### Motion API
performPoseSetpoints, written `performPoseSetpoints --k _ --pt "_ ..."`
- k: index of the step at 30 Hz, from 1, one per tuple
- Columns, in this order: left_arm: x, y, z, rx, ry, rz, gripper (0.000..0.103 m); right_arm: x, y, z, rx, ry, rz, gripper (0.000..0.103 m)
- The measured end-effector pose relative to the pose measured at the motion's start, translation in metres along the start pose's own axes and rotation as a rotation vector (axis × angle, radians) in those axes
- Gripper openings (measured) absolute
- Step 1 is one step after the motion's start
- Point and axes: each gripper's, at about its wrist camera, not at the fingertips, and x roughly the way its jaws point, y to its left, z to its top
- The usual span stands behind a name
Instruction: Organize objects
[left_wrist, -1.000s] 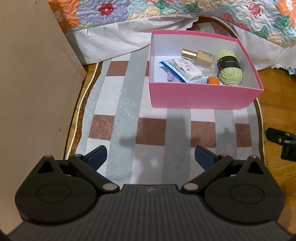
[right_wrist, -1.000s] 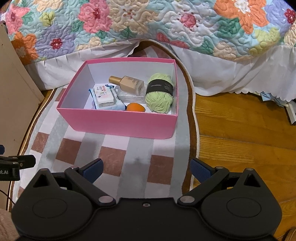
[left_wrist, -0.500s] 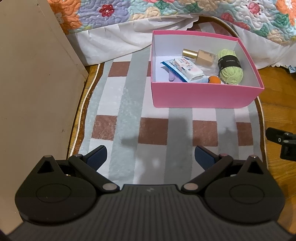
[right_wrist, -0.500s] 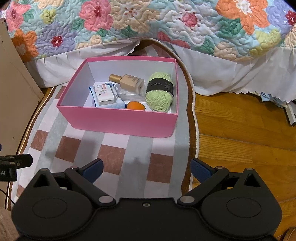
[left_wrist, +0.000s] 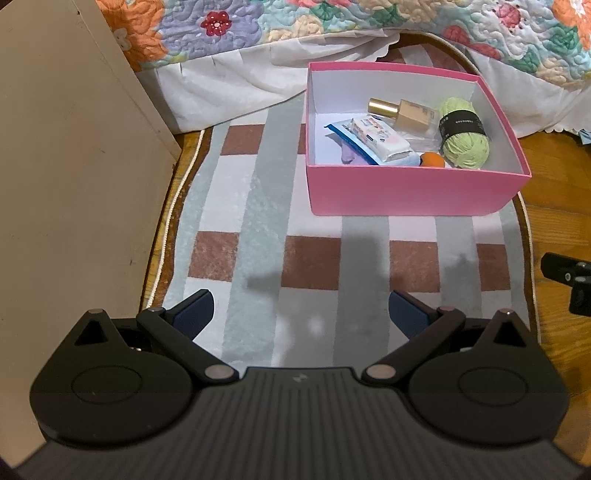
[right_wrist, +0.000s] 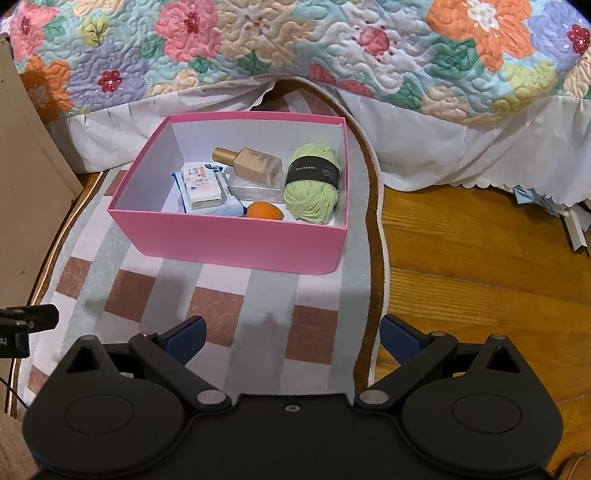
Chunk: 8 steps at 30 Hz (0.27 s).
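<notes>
While both grippers — left gripper (left_wrist: 299, 308), right gripper (right_wrist: 291, 334) — are hanging wide open and empty, the pink box (right_wrist: 236, 242) ahead is holding yarn (right_wrist: 314, 188), a bottle (right_wrist: 251, 164), wipes (right_wrist: 203, 186) and an orange sponge (right_wrist: 264, 211).

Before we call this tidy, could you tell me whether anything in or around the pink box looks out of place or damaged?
Nothing stands out. The pink box sits intact on the striped rug, holding the foundation bottle, green yarn, wipes pack and orange sponge, loosely piled but contained. Both grippers, left and right, hover with jaws open and empty.
</notes>
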Motion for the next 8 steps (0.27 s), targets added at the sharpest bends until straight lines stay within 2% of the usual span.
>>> performPoseSetpoints --k 8 --pt "-0.0001 0.0017 0.0009 0.002 0.003 -0.004 0.103 0.0001 -0.0002 0.0005 -0.006 0.001 -0.003 0.102"
